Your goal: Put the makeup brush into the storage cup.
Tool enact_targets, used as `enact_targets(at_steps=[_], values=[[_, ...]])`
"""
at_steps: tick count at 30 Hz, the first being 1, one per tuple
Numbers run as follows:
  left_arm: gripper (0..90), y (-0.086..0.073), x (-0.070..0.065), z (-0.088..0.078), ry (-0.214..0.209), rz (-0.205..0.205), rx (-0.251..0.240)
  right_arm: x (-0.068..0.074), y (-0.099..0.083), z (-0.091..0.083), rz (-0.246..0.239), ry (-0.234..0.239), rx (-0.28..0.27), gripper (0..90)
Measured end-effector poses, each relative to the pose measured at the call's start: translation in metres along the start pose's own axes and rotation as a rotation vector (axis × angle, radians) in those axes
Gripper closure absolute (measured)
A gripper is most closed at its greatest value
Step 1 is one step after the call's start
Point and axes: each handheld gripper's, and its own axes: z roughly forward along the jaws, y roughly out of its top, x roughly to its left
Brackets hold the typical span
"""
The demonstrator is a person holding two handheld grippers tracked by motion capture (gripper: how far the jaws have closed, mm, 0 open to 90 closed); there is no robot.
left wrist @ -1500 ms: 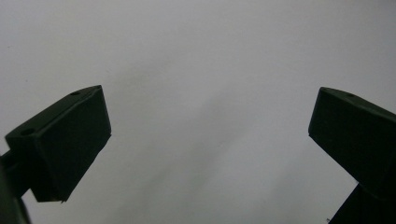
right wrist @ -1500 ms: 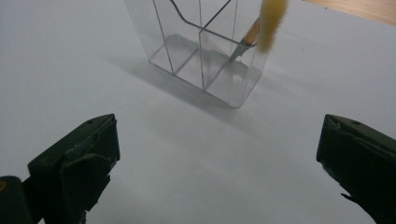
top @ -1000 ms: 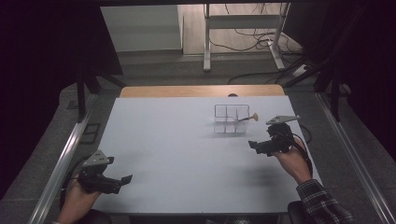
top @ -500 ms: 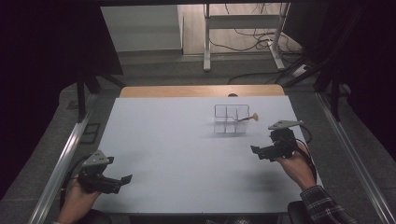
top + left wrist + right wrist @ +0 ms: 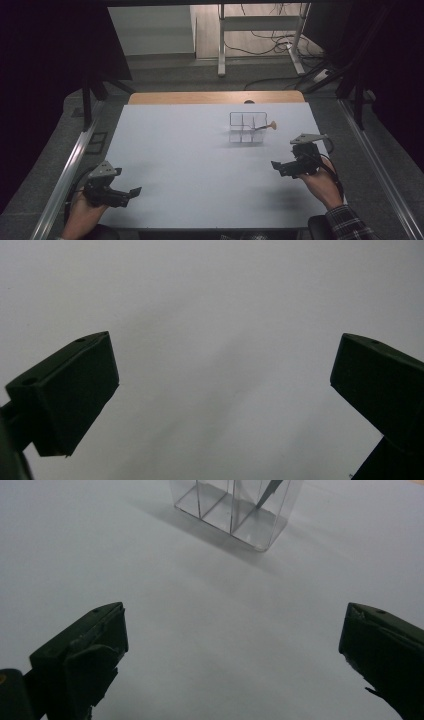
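Note:
A clear plastic organiser box (image 5: 246, 127) with several compartments stands on the white table (image 5: 190, 160), right of centre toward the back. A thin tool with a tan end (image 5: 272, 125) leans out of its right side. In the right gripper view the box (image 5: 235, 510) sits ahead at the top. My right gripper (image 5: 278, 166) hovers near the table's right edge, in front of the box, open with nothing between its jaws. My left gripper (image 5: 131, 194) rests at the front left corner, open and empty, with bare table between its fingertips (image 5: 80, 390).
A wooden strip (image 5: 215, 97) borders the table's far edge. Metal rails (image 5: 75, 160) run along both sides. A desk frame and cables (image 5: 260, 35) stand on the floor beyond.
My right gripper has drawn back from the box toward the front right edge of the table. The left gripper has stayed put.

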Motion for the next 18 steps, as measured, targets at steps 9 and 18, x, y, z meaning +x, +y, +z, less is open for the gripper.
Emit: enact_targets(at_steps=[9,18], values=[[0.0,0.000,0.000,0.000,0.000,-0.006,-0.002,0.002,-0.009,-0.005,-0.007,0.004,0.016,0.0],[0.0,0.000,0.001,0.000,-0.002,-0.011,-0.004,0.003,-0.017,-0.012,-0.010,-0.001,0.027,0.0]])
